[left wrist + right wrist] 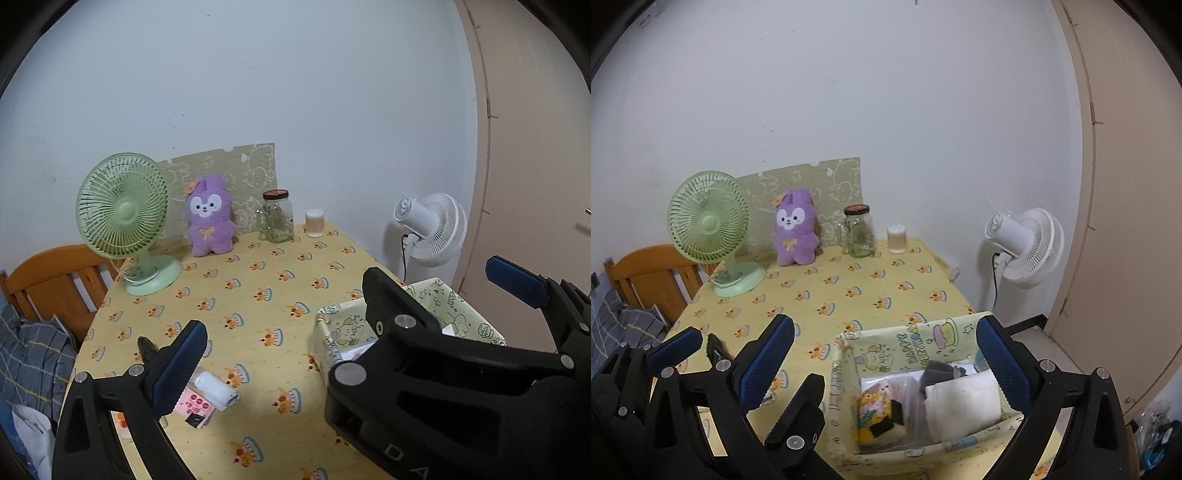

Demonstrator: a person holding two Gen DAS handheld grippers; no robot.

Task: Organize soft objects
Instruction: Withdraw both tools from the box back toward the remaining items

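Observation:
A yellow fabric storage box (pixel 908 347) stands on the table's front right; it also shows in the left wrist view (pixel 340 328). It holds a folded white cloth (pixel 964 402), a grey sock (pixel 938 369) and a patterned pouch (pixel 879 410). My right gripper (pixel 886 365) is open and empty above the box. My left gripper (pixel 347 325) is open and empty to the box's left. A rolled white cloth (pixel 216 387) and a pink packet (pixel 194 404) lie on the table by the left finger (pixel 181 369). A purple plush rabbit (pixel 209 218) sits at the back.
A green desk fan (pixel 125 221) stands at the back left. A glass jar (pixel 277 218) and a cotton swab tub (pixel 314 222) stand at the back. A white fan (pixel 432 229) stands beyond the table's right edge. A wooden chair (pixel 55 280) is at the left.

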